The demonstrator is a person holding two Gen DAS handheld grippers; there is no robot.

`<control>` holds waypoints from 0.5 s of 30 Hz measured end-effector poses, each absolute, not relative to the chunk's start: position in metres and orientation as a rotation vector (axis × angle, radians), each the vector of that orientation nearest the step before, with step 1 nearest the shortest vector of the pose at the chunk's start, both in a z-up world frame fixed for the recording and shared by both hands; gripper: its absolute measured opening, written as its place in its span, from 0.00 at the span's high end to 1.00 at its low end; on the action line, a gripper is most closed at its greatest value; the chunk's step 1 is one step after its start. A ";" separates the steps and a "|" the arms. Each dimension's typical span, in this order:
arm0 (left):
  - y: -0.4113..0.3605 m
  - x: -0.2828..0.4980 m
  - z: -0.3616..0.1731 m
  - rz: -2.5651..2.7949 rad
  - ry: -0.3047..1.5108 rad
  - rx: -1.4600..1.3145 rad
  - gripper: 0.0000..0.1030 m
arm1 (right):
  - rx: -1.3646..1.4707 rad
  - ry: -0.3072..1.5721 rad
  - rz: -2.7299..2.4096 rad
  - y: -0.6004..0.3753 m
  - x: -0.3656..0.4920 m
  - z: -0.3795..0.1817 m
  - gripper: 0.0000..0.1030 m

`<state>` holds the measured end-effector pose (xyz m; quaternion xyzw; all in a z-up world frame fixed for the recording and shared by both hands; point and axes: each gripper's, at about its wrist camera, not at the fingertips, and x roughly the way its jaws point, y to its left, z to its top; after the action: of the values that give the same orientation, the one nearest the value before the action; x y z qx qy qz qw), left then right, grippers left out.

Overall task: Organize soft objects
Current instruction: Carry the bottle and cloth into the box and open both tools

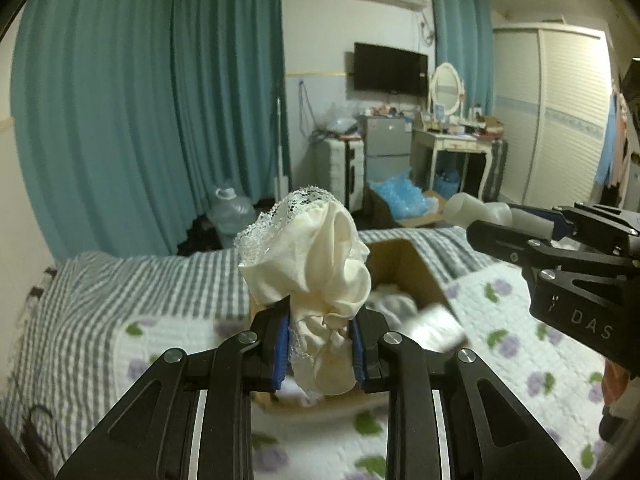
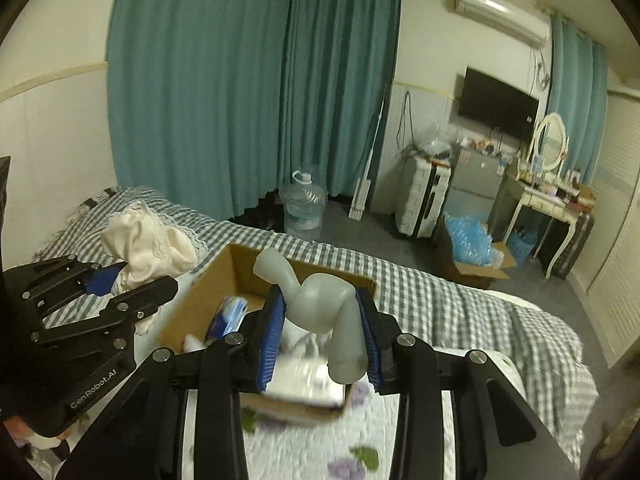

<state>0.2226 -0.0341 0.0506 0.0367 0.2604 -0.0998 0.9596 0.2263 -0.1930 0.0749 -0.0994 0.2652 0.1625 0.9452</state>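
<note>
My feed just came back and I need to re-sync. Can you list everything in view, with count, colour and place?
cream lace garment: 1, cream, clamped in left claw
grey silicone piece: 1, grey, clamped in right claw
cardboard box: 1, brown, open on bed, items inside
bed: 1, grey check with floral quilt
curtains: teal, back wall
water jug: 1, clear, floor
TV: 1, black, wall
left claw: 1, black, blue pads
right claw: 1, black, blue pads

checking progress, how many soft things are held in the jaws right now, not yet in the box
2: a cream lace-trimmed cloth in the left gripper, and a grey squishy toy in the right gripper, both above the cardboard box.
</note>
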 end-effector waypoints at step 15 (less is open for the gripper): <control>-0.051 0.342 -0.033 -0.288 0.637 0.206 0.30 | -0.131 0.710 0.353 -0.179 0.363 -0.022 0.43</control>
<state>0.3418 -0.0512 -0.0335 0.1010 0.3117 -0.1407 0.9343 0.3635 -0.1786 -0.0219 -0.0636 0.3454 0.1717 0.9204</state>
